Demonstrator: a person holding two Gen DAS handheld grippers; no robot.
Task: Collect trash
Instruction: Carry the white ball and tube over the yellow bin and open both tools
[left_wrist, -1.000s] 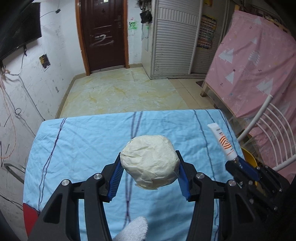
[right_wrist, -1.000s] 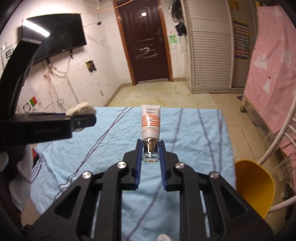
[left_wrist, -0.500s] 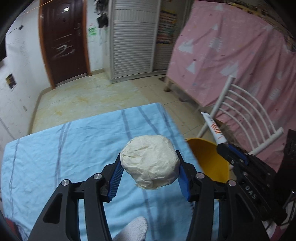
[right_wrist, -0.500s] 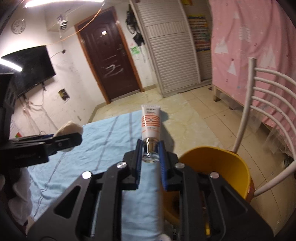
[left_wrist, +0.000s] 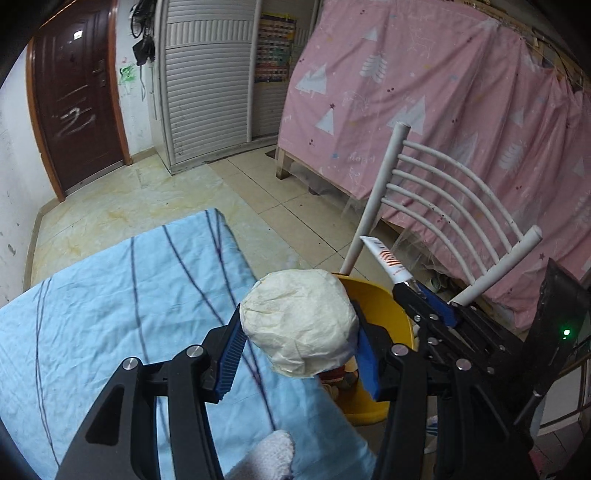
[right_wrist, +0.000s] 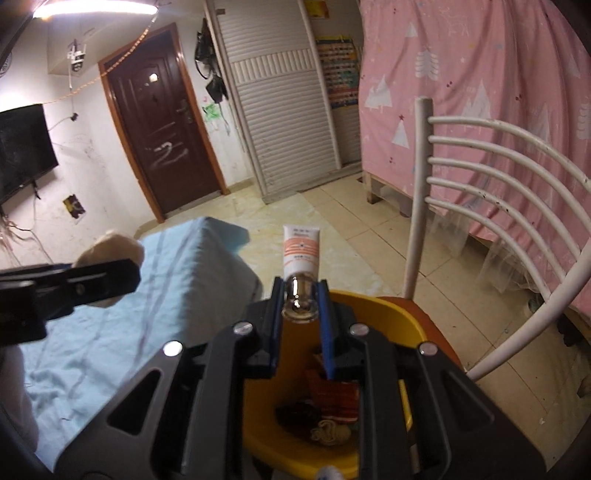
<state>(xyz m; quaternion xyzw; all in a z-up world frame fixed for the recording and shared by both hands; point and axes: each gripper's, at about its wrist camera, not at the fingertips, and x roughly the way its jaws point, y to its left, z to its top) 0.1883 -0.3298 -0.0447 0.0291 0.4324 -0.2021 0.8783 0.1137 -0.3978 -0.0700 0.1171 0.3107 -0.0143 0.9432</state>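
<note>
Both hands swing away from the middle of the blue-sheeted table toward its right edge. A second ago each wrist view looked straight down the room at the dark door; now the yellow bin fills the lower part of the right wrist view and shows behind the load in the left wrist view.

Left gripper: clenched on the crumpled paper ball, blue pads pressing both sides. The grip looks unchanged across the frames, and the ball sits in the same place between the pads. It hangs over the table's corner with the bin rim just beyond it, not yet clearly above the opening.

Right gripper: clamped on the clear cap end of the white-and-orange tube, with the tube pointing forward and away. The jaws now stand over the bin mouth. The bin already holds a red wrapper and some dark and tan scraps.

White chair: stands just behind the bin. Its backrest is near the tube tip in the left wrist view, though I cannot tell how far apart they are.

Reading: the carry phase is nearly done and both items are off the table. The right load appears placed for release; the tube's long end overhangs the far rim, so tipping it down before letting go seems wise. The left load likely needs a little more travel over the rim.
</note>
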